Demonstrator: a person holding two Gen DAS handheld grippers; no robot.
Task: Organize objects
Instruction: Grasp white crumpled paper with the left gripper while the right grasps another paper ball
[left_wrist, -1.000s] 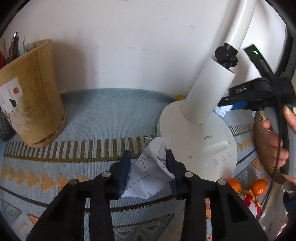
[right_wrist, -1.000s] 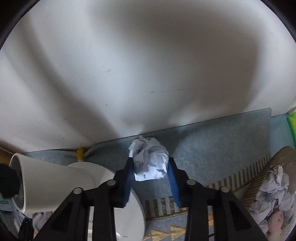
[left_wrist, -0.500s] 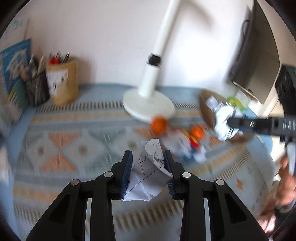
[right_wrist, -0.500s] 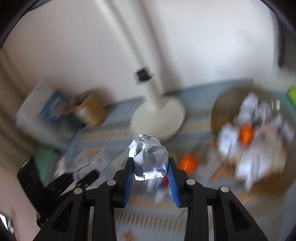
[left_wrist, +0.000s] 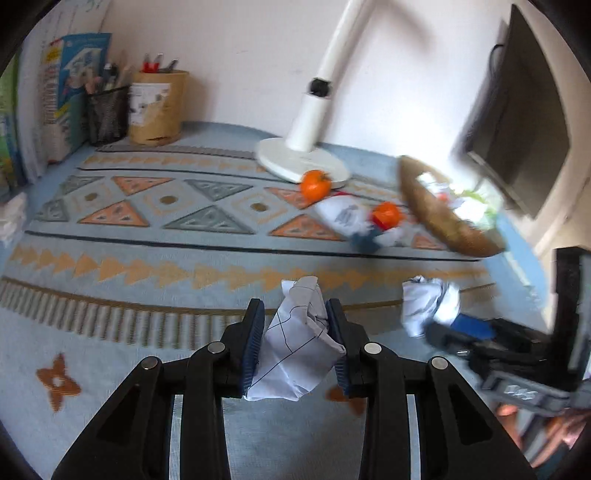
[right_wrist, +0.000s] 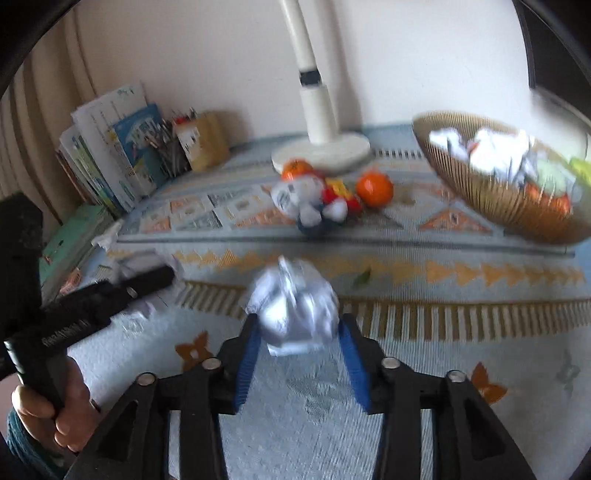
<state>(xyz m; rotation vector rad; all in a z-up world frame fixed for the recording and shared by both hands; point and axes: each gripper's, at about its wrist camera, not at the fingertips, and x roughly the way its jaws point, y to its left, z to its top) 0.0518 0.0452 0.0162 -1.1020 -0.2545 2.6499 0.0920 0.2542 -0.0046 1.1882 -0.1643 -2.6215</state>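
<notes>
My left gripper (left_wrist: 295, 317) is shut on a crumpled ball of lined paper (left_wrist: 295, 350), held above the patterned mat. My right gripper (right_wrist: 299, 332) has its jaws spread; a blurred crumpled paper ball (right_wrist: 295, 306) sits between the tips and looks loose. That ball and the right gripper also show in the left wrist view (left_wrist: 428, 306). A woven basket (right_wrist: 491, 199) at the right holds several paper balls and fruit; it also shows in the left wrist view (left_wrist: 439, 214).
Two oranges (right_wrist: 373, 189) (left_wrist: 314, 184) and a small plush toy (right_wrist: 306, 203) lie by the white lamp base (right_wrist: 321, 151). Pen holders (left_wrist: 157, 107) and books (right_wrist: 110, 147) stand at the back left. A dark monitor (left_wrist: 517, 122) stands at the right.
Both grippers have pulled back from the lamp and wall toward the mat's near edge. The right gripper's jaws have opened around its paper ball. The left still grips its paper.
</notes>
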